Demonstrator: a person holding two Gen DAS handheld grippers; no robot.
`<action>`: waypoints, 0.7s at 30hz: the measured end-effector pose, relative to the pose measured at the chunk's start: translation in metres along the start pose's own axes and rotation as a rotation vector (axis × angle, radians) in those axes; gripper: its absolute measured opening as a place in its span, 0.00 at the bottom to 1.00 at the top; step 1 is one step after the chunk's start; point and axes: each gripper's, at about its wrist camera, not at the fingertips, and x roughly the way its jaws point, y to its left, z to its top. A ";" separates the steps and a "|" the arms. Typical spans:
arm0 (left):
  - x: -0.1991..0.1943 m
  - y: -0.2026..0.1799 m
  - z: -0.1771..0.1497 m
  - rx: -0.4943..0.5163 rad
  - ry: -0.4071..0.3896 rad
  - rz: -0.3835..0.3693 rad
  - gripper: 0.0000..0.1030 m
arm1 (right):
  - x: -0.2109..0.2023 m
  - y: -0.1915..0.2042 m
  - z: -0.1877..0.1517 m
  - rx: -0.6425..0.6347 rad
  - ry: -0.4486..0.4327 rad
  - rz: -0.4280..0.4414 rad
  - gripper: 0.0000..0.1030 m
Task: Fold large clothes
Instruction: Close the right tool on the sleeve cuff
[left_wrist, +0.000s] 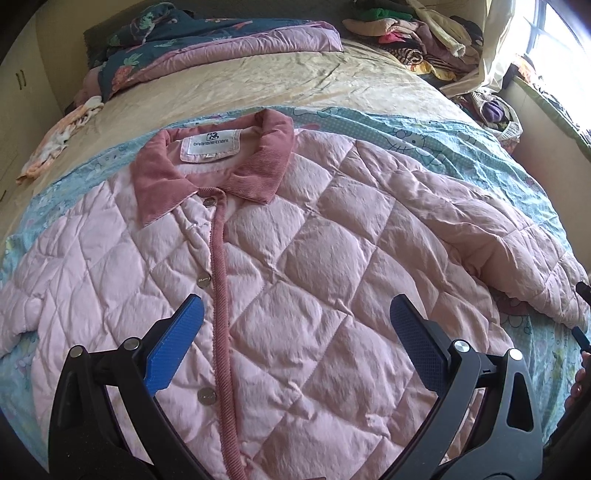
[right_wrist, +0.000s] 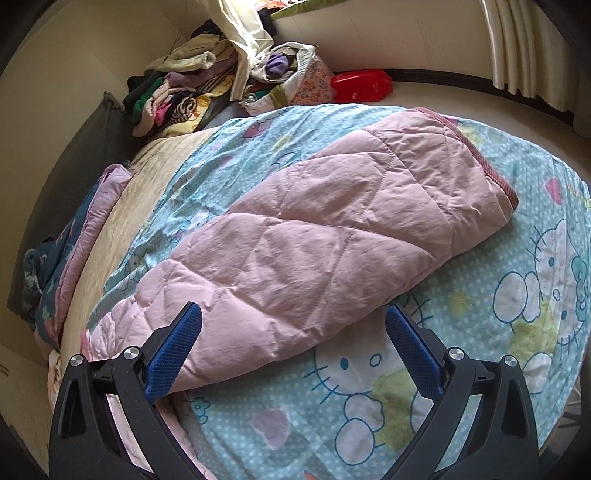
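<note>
Jacket (left_wrist: 295, 258): soft, puffy, light; likely slippery.
Hold: sleeve (right_wrist: 314, 236) cuff suggested.
Left tool (left_wrist: 295, 332): spread apart, empty.
Right tool (right_wrist: 293, 332): spread apart, empty.

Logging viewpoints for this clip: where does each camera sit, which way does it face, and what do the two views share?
Left wrist: on the left gripper, above the pink quilted jacket, facing up its buttoned front to the corduroy collar; both blue fingers show, spread apart.
Right wrist: on the right gripper, facing along the jacket's sleeve toward its cuff; both fingers show, spread apart.
Shared: the jacket, the cartoon-cat sheet, the clothes pile.
</note>
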 end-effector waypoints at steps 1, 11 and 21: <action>0.002 0.000 0.000 -0.005 0.003 -0.008 0.92 | 0.004 -0.005 0.002 0.019 0.008 -0.005 0.96; 0.011 0.007 0.003 -0.022 -0.006 -0.013 0.92 | 0.038 -0.048 0.032 0.180 -0.003 -0.008 0.96; -0.003 0.034 0.009 -0.061 -0.033 -0.019 0.92 | 0.020 -0.039 0.056 0.208 -0.111 0.093 0.30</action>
